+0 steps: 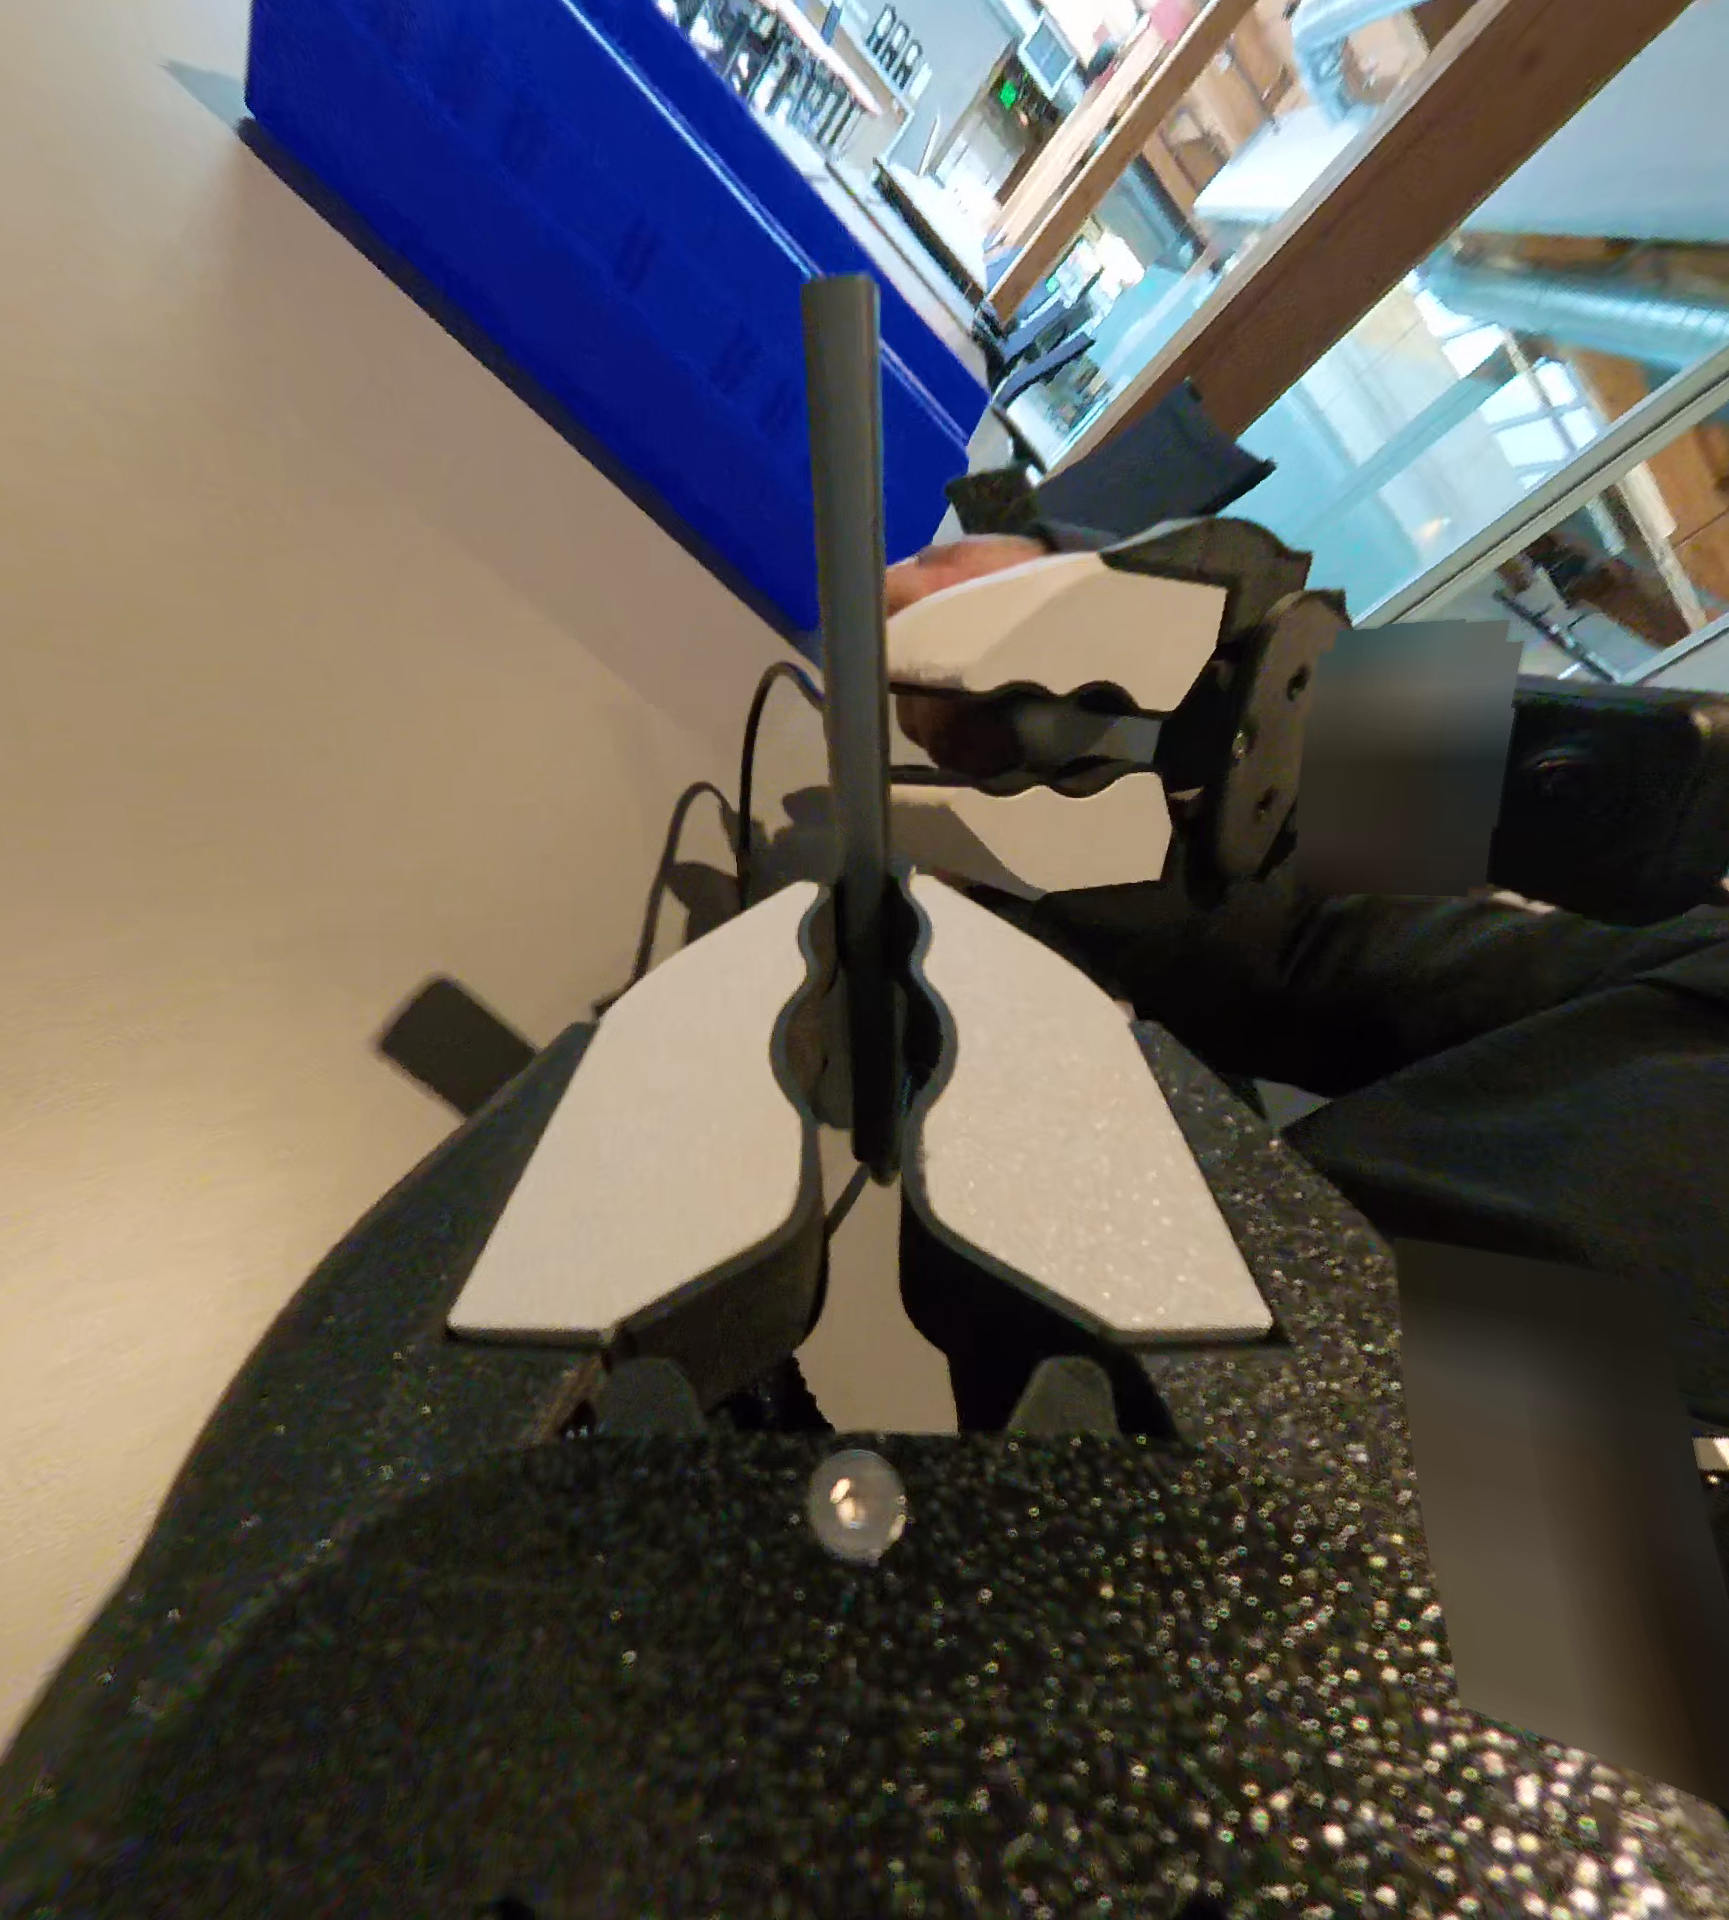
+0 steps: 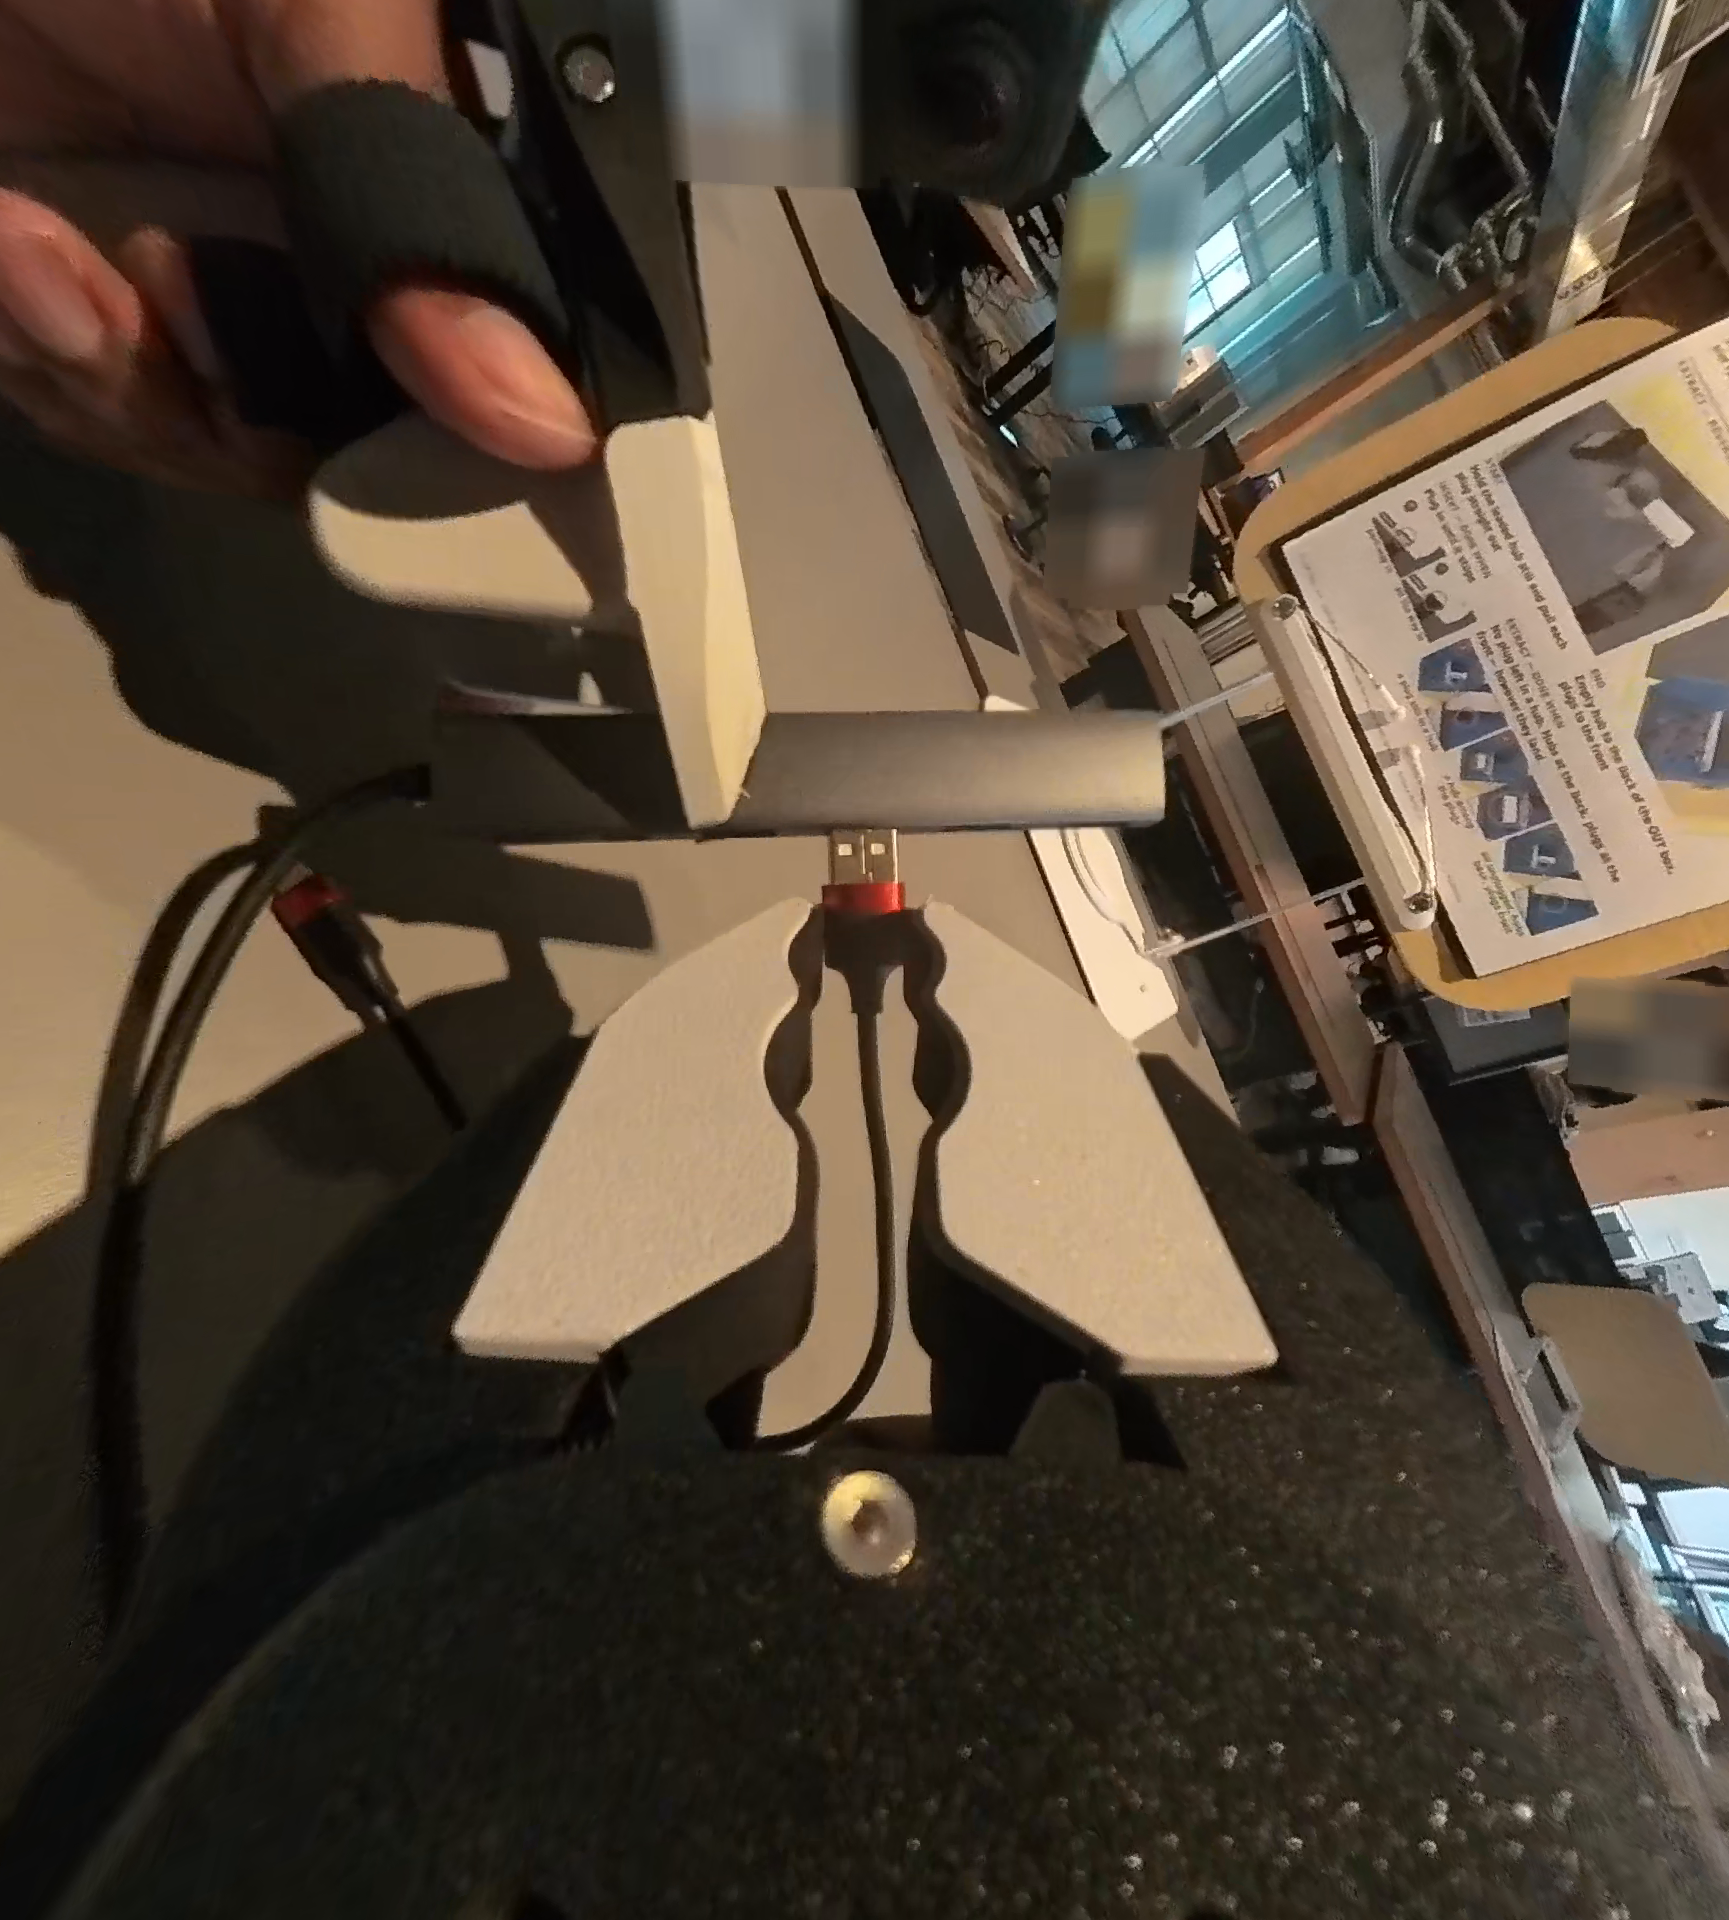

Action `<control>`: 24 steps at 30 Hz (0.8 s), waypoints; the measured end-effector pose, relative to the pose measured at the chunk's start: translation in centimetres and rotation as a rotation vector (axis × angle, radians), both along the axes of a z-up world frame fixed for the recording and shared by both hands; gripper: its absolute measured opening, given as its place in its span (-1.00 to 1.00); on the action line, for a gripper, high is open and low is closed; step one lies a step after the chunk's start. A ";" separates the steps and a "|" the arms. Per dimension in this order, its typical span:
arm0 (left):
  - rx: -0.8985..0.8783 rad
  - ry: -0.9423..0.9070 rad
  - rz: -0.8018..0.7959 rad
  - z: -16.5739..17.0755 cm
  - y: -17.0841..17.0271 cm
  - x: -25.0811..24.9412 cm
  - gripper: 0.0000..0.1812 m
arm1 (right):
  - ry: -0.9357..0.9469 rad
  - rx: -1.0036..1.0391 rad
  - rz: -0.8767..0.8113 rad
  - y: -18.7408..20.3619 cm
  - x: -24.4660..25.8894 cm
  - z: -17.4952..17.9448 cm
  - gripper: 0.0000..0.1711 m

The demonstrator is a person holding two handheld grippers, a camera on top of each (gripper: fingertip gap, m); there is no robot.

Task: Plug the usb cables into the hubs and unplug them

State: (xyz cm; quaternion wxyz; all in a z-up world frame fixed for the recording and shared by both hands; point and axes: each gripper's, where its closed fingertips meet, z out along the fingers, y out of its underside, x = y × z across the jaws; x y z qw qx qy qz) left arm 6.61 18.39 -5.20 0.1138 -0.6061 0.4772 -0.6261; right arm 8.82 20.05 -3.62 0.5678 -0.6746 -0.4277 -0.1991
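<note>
Beside the hub [image 2: 953, 777], second red plug [image 2: 314, 906], loose.

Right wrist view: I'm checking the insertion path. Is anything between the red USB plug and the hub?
Nothing visible. The USB plug, shut in the right gripper, points at the grey hub held by the left gripper; its metal tip is right at the hub's edge.
</note>
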 end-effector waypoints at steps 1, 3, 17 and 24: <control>0.010 0.007 -0.008 -0.1 -0.1 -0.1 -0.89 | -0.004 0.001 0.010 -0.1 -0.1 0.0 -0.83; 0.026 0.025 -0.030 -0.3 -0.4 -0.2 -0.89 | -0.013 -0.005 0.030 -0.3 -0.3 -0.1 -0.83; 0.241 0.084 -0.019 -1.4 -0.3 -0.3 -0.86 | -0.125 -0.009 0.035 -0.5 -0.6 -1.0 -0.83; 0.225 0.056 0.006 -0.5 0.1 -0.5 -0.87 | -0.124 -0.012 0.039 -0.6 -0.7 -1.1 -0.83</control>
